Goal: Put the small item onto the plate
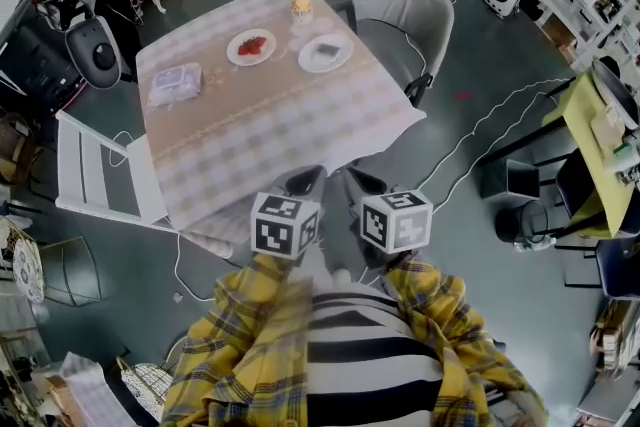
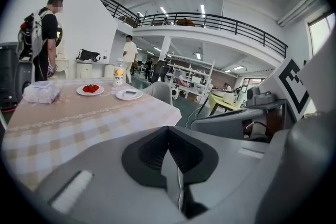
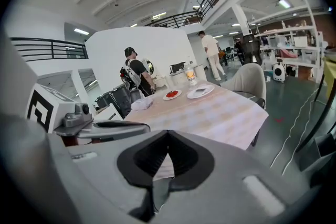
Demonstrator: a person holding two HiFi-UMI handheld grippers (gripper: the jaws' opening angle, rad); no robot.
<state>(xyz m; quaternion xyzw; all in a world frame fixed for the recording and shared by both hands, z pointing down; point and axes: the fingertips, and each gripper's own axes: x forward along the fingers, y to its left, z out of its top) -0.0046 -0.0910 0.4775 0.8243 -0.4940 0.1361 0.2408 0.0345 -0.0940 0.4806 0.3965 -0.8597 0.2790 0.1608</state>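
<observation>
Broad hall with a railed mezzanine and racks of shelving surrounds a surface (image 1: 290,130) covered by a checked cloth. 2 white plates stand side by side at its far end, apart from each other. The left plate (image 1: 232,49) holds a few small red pieces (image 1: 253,45), and the right plate (image 1: 305,58) holds 1 dark flat item (image 1: 327,49). A bottle (image 1: 300,0) stands just behind and between them, and a wrapped pack (image 1: 175,83) lies well to the left.

Both tools are at the near end, side by side and level with each other. The left tongs (image 1: 302,182) and the right tongs (image 1: 362,181) hang just off the near edge of the cloth and point along the surface toward the plates. Each gripper view shows its pair pressed together with nothing between them.

The task does not say which thing is the small item. By my reading, the red pieces are the likelier candidate and the right plate the likelier goal. Either way, the thing lies straight ahead across the whole length of the cloth, well apart from both tools. The red pieces sit slightly left of the midline, so the left tongs look marginally nearer to them. The dark item sits slightly right, which favours the right tongs. It looks longer across the plate than along the line of approach, though it is too small to be sure
</observation>
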